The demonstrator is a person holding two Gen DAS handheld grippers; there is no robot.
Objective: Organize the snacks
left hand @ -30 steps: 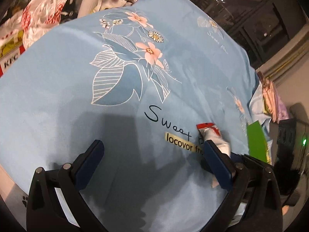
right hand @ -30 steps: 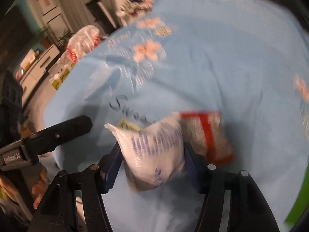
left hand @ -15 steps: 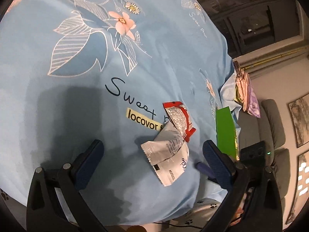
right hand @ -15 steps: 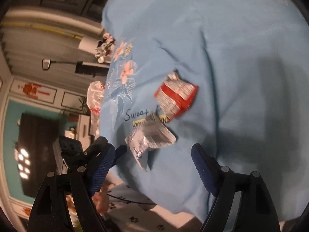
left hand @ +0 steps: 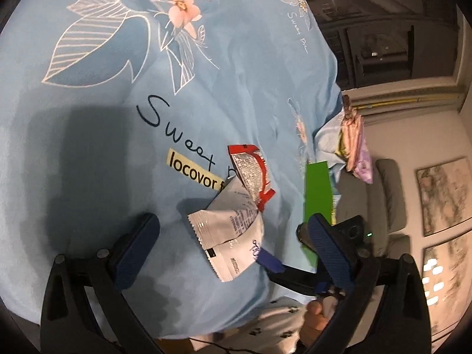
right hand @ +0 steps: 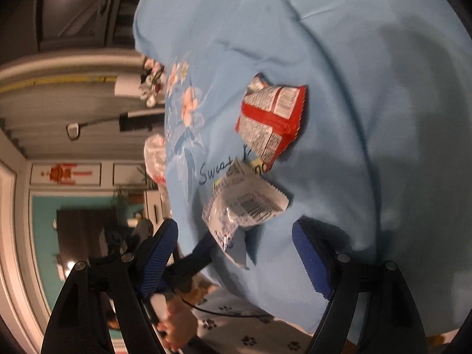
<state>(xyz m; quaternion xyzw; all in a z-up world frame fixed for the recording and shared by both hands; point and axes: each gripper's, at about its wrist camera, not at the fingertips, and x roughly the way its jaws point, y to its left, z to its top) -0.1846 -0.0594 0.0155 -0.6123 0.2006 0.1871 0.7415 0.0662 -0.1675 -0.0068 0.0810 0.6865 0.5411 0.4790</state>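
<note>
Since a second ago the white snack packet point(right hand: 246, 206) has left the right gripper point(right hand: 236, 246): then it sat clamped between that gripper's jaws, now it lies loose on the blue floral bedspread point(left hand: 103, 147), and both cameras have swung to look down at it.

Bed: it carries everything, and the bedspread is otherwise bare across its middle.

Green flat pack point(left hand: 317, 194): at the bed's right edge, partly over the side. Pink and lilac items point(left hand: 355, 144) are heaped at that edge further back; I cannot tell what they are.

Red snack packet point(right hand: 271, 118): near the front edge, over the printed lettering, touching and partly overlapping the white packet, which lies nearer the front edge.

Right gripper: jaws wide, nothing between the pads, hovering short of the white packet.

Left gripper point(left hand: 233, 239): jaws wide, empty, with the white packet just ahead of them.

Judgement: two packets gathered side by side; the items at the right edge remain unsorted, so the task looks at an early stage.
</note>
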